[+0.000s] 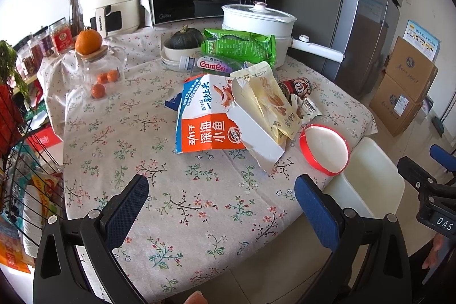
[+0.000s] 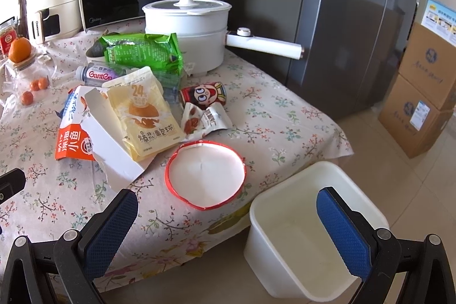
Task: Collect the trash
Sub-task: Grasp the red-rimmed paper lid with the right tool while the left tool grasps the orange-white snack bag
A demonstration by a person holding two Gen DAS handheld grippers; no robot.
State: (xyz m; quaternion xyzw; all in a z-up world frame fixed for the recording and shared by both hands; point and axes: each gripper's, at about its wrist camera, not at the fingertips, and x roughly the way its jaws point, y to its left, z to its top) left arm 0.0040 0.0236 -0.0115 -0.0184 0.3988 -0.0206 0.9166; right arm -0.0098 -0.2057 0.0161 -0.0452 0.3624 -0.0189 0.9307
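Glass teapot (image 1: 99,70): far left on the table (image 1: 176,207), an orange balanced on its lid, small oranges inside and beside it; food rather than rubbish, and likely to topple if brushed by a careless sweep.

Left gripper (image 1: 221,200): hovering low over bare tablecloth, jaws spread wide, nothing between the blue pads; short of the pile, so any closing now would probably catch only cloth and drag it.

Torn snack box (image 1: 211,121): orange, blue and white, lying flat mid-table with a white flap ripped open; yellow bread-ball pouch (image 2: 145,118) resting on top; lifting the box alone likely to tip the pouch off.

Plastic bottle (image 1: 208,64): on its side behind the box, just under the green wrapper (image 2: 142,53); round, so apt to roll if nudged.

Small torn wrappers (image 2: 205,118): crumpled just in front of a red can (image 2: 203,96) lying on its side; thin and light, easy to slip from wide pads.

Red-rimmed round lid (image 2: 205,175): flat near the table's front edge, closest piece to the bin; hard to pinch flat, could slide off onto the floor.

White pot (image 2: 188,27): behind the rubbish, long handle jutting right; not trash, risk of a knock when reaching back.

Right gripper (image 2: 228,235): jaws spread apart, empty, one finger over the table edge, the other over the bin.

White bin (image 2: 273,221): on the floor beside the table's corner, empty as far as visible; narrow target, so a drop released early may land on tiles.
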